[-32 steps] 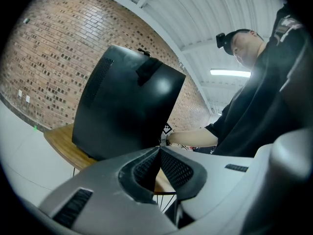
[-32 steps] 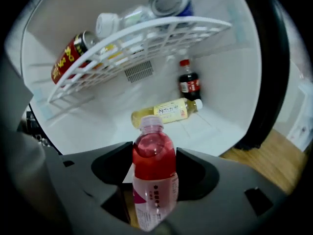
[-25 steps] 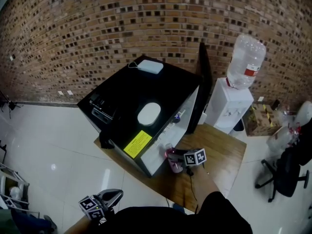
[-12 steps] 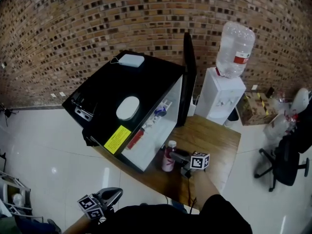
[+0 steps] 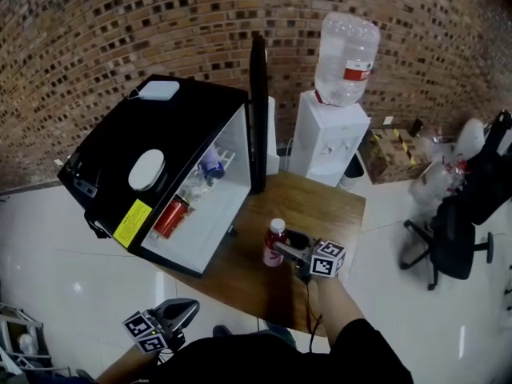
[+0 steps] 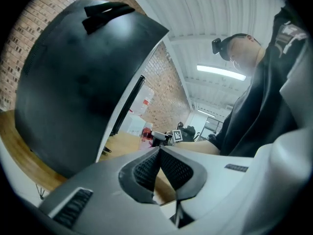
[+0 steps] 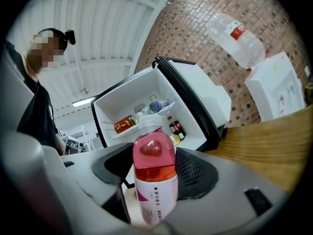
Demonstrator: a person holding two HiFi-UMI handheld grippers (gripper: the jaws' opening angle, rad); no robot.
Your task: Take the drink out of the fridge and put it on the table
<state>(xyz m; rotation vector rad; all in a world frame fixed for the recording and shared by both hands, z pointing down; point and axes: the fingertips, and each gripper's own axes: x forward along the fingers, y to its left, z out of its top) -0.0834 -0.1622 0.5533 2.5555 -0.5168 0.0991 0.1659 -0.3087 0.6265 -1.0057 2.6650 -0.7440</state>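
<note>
Head view, setting: a black fridge (image 5: pixel 172 146) stands on a wooden tabletop (image 5: pixel 320 206) with its door (image 5: pixel 258 110) swung wide; a red can (image 5: pixel 170 218) lies on a shelf inside. A water dispenser (image 5: pixel 328 134) stands against the brick wall (image 5: pixel 120 22), and an office chair (image 5: pixel 448 234) sits well to the right.
Head view, drink: the drink (image 5: pixel 274 242), pink with a white cap, is upright over the tabletop just in front of the open fridge; whether its base touches the wood cannot be told.
Head view, right arm: the forearm reaches forward across the near edge of the tabletop, and the right tongs (image 5: pixel 285 250) meet the drink from the side.
Head view, left arm: the left tongs (image 5: pixel 186 310) hang low beside the body, off the tabletop and well apart from the fridge.
Left gripper view, tongs: clenched, the ribbed pads meeting with nothing between them.
Left gripper view, only here: the fridge's dark outer wall from below, and the other tongs with the drink, small and far off.
Right gripper view, tongs: grasping the drink, a pad pressed on each side of its label.
Right gripper view, only here: the white fridge interior head-on, with small bottles (image 7: pixel 175 129) low inside.
</note>
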